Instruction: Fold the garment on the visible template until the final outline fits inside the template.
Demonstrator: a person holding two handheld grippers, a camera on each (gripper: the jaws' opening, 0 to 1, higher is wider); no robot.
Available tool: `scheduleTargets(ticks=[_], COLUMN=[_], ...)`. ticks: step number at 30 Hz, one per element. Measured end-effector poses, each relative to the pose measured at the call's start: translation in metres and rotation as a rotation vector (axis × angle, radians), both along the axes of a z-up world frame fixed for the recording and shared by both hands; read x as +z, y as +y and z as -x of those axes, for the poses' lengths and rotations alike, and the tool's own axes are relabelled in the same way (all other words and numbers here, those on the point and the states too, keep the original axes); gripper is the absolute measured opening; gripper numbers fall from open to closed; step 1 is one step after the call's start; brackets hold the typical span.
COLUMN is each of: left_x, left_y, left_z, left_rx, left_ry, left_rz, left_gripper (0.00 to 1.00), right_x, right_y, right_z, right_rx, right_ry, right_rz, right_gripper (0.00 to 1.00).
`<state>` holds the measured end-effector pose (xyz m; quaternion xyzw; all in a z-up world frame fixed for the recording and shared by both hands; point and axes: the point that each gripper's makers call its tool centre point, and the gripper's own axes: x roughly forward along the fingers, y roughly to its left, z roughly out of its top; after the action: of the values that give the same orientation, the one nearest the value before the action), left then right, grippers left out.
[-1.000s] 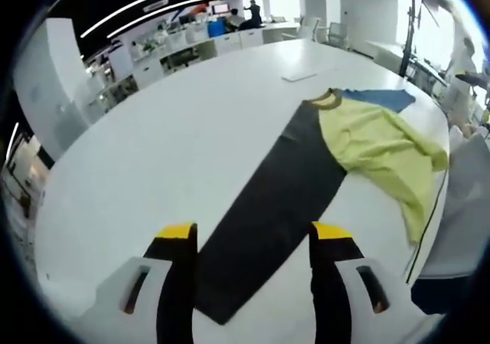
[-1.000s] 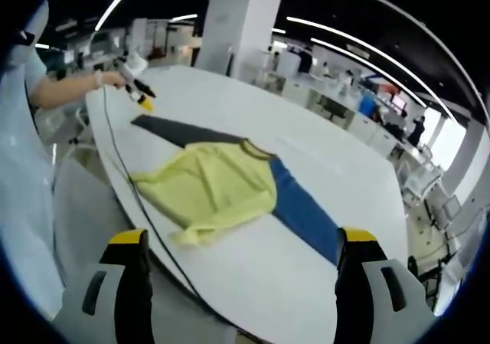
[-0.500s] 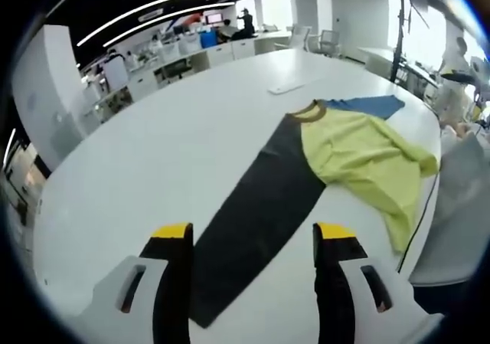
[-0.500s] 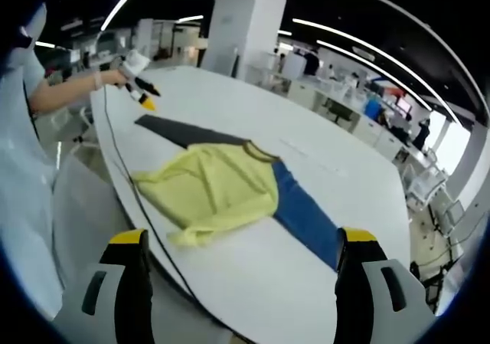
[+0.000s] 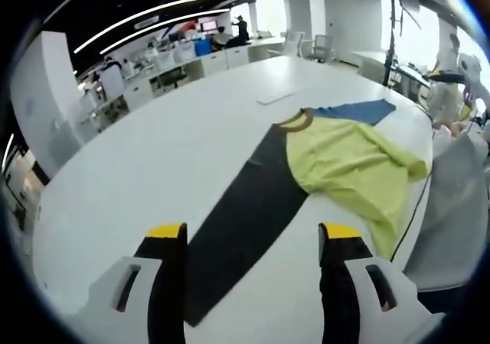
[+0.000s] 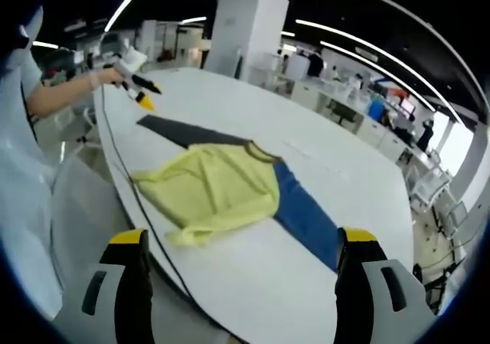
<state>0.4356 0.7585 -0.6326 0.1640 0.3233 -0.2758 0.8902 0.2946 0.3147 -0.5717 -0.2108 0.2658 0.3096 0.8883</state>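
- My left gripper [image 5: 253, 237] hangs over the near end of the table [image 5: 153, 152], jaws wide apart, nothing between them.
- Between its jaws I see the dark end of the template [image 5: 245, 214], a long strip lying flat on the white top.
- The template runs away from me, dark grey near, blue [image 5: 360, 112] at the far end.
- The shirt [image 5: 352, 164], yellow-green with a brown collar, lies crumpled across the template's middle, one side spilling toward the table edge.
- A black cable [image 5: 409, 214] runs along that edge, just beside the shirt.
- My right gripper [image 6: 241, 240] is spread open too, empty, off the table edge.
- From there the shirt [image 6: 214, 191] sits bunched mid-strip, blue part [image 6: 306, 217] nearer, dark part [image 6: 180, 132] farther.
- The hand [image 6: 107, 74] holding the left gripper [image 6: 139, 93] shows at the far end, above the dark tip.
- Desks and people [image 5: 241, 28] in the background, too small for detail.
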Motion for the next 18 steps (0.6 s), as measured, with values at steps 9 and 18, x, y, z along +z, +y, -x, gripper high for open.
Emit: scheduleTargets(ticks=[9, 18], left_x=[0.007, 0.018], left_y=[-0.015, -0.040], left_z=[0.006, 0.018], left_rx=[-0.007, -0.032], left_ry=[-0.007, -0.021], left_rz=[0.005, 0.004], left_gripper=[0.69, 0.73], right_x=[-0.001, -0.002], right_y=[-0.007, -0.013], right_z=[0.002, 0.001], right_rx=[0.010, 0.035], right_ry=[-0.001, 0.004], right_rz=[-0.011, -0.020], right_gripper=[1.00, 1.00])
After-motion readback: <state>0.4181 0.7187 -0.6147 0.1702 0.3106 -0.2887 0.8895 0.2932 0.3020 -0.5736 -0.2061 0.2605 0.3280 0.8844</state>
